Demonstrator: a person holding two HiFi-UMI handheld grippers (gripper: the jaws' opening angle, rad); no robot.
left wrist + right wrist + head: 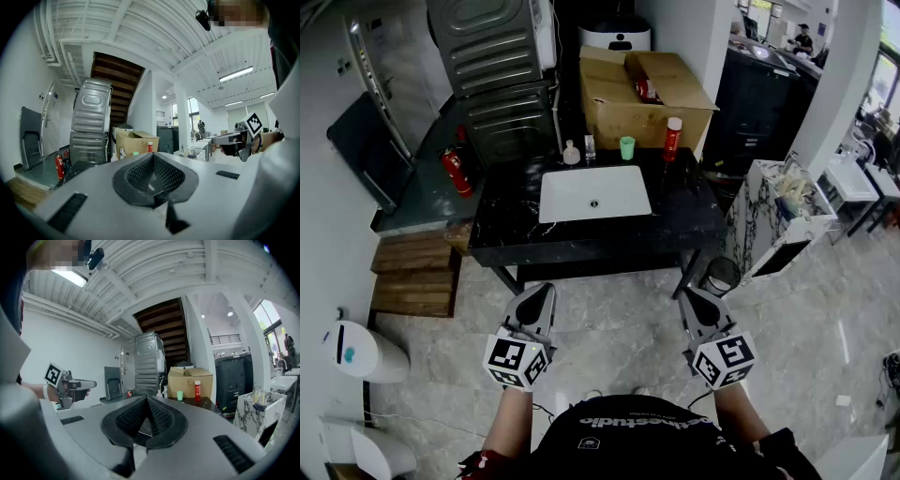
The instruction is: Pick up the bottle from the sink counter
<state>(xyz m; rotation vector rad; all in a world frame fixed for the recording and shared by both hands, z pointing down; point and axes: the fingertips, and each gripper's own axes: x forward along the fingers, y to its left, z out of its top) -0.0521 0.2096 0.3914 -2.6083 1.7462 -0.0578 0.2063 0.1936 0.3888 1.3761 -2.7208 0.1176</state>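
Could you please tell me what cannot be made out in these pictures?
Red bottle label: too small to read, every view.
Cardboard box contents: head view, mostly hidden by flaps.
Sink: gripper views, hidden behind left gripper and right gripper.
Small clear bottle: head view, too small to identify.

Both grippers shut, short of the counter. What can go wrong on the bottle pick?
Red bottle stands at the counter's back, near the green cup and cardboard box; a reach may knock the cup.
Left gripper and right gripper are shut; arriving unopened would likely topple it.
A small clear bottle stands nearby: possible wrong pick.
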